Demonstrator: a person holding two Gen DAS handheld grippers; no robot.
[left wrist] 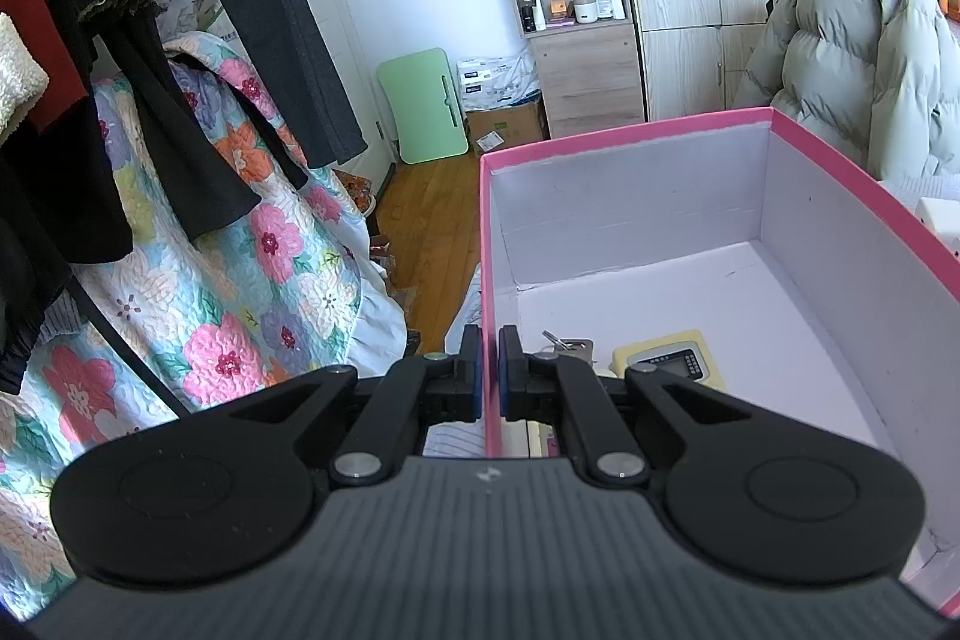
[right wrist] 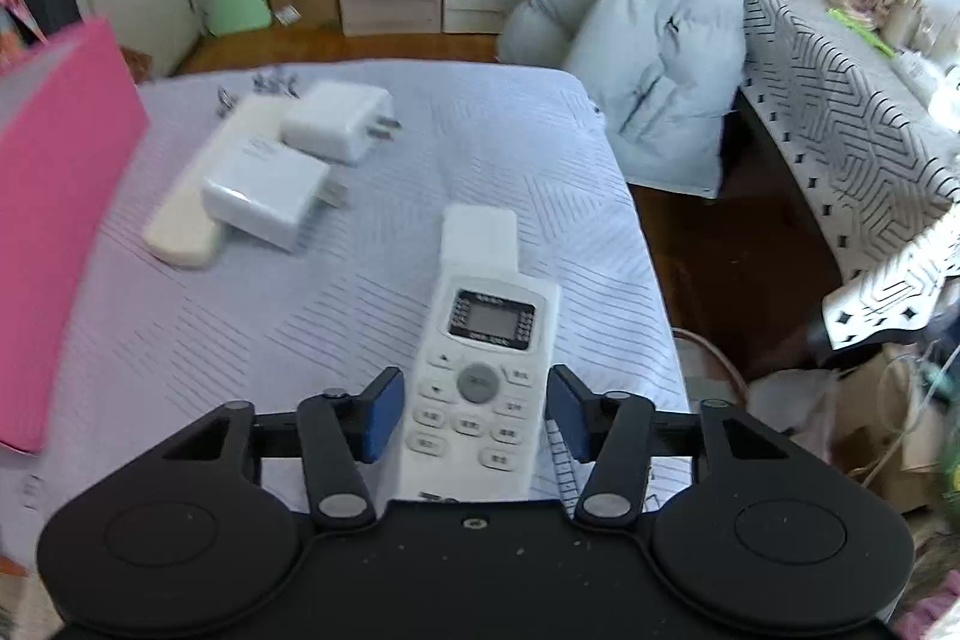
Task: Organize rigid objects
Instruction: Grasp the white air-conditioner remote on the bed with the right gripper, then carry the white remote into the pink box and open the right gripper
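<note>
White remote control [right wrist: 480, 370] lies between the two blue pads of the right gripper [right wrist: 477, 415], display end pointing away. The fingers stand either side of its keypad with a narrow gap on each flank, so the jaws are spread and not pressing it. The gripper is level and low over the striped bed cover [right wrist: 450, 148], aimed along the bed.

Farther along the cover, to the left, a white charger [right wrist: 267, 202] rests partly on a cream remote [right wrist: 210, 178]; a second white charger [right wrist: 336, 121] sits just beyond, touching or nearly touching them. A small cluster of metal items lies behind; too blurred to name.

The left gripper [left wrist: 489, 370] is clamped on the near wall of the pink box [left wrist: 660, 196], one finger outside and one inside the rim, pads drawn tight on the cardboard. It is held level, pointing along the box's length. Inside the box, near that wall, lie keys [left wrist: 567, 343] and a yellowish remote [left wrist: 666, 358] with a dark display. A grey puffer coat [right wrist: 648, 28] hangs beyond the bed.
</note>
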